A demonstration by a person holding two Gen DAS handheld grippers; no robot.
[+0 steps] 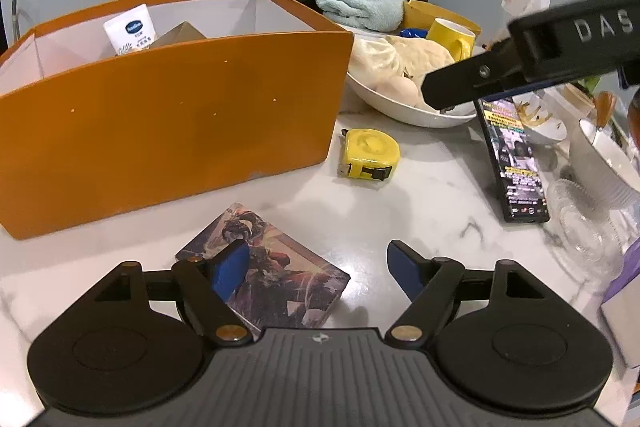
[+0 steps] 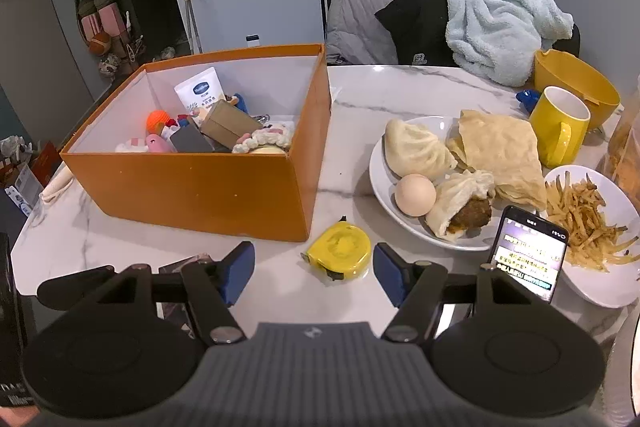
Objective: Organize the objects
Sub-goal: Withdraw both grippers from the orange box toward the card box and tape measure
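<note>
Two tongs, both spread, nothing pinched. Your left tongs [image 1: 318, 269] straddle the card box [image 1: 268, 267] on the worktop [image 1: 432, 195]; right tongs [image 2: 314, 273] face the tape measure [image 2: 340, 253], just ahead.

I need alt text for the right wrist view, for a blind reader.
The open right tool points at a yellow tape measure on a marble table, in front of an orange box of small items; a plate of buns sits right.

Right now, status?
Both grippers open, left over card box, right over tape measure. Orange box part-filled. Nothing blocking.
</note>
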